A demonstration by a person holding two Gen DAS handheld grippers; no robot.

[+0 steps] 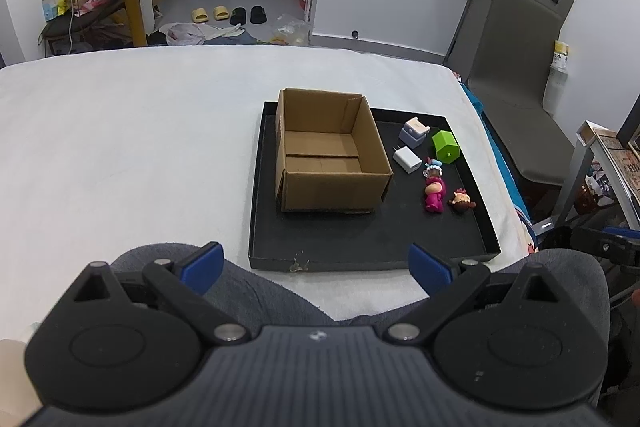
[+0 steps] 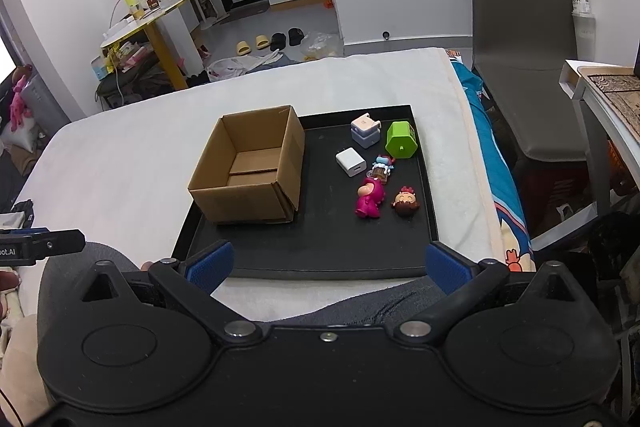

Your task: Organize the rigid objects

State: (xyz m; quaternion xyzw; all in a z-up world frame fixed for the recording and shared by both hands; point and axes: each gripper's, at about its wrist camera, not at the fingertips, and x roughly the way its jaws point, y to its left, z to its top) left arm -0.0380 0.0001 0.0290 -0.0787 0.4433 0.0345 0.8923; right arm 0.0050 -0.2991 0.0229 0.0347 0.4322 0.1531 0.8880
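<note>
An open, empty cardboard box (image 2: 248,167) sits upright on the left half of a black tray (image 2: 320,255). At its three o'clock lie a white charger (image 2: 351,162), a grey-white plug block (image 2: 365,130), a green house-shaped toy (image 2: 401,140) (tipped over), a pink figure (image 2: 370,197), a red-haired head (image 2: 405,203) and what may be a keychain charm (image 2: 383,167).

**Lighting and picture quality, both wrist views**

Light: even, cool indoor light; fairly bright. Overexposure: white patch at left edge of right wrist view. Shadows: soft, short, beside cardboard box (image 1: 328,151) on black tray (image 1: 360,247). Glare: faint sheen on tray floor. Distortion: strong fisheye bending of walls; dark corner vignetting. Focus: sharp centrally, softer toward edges.
</note>
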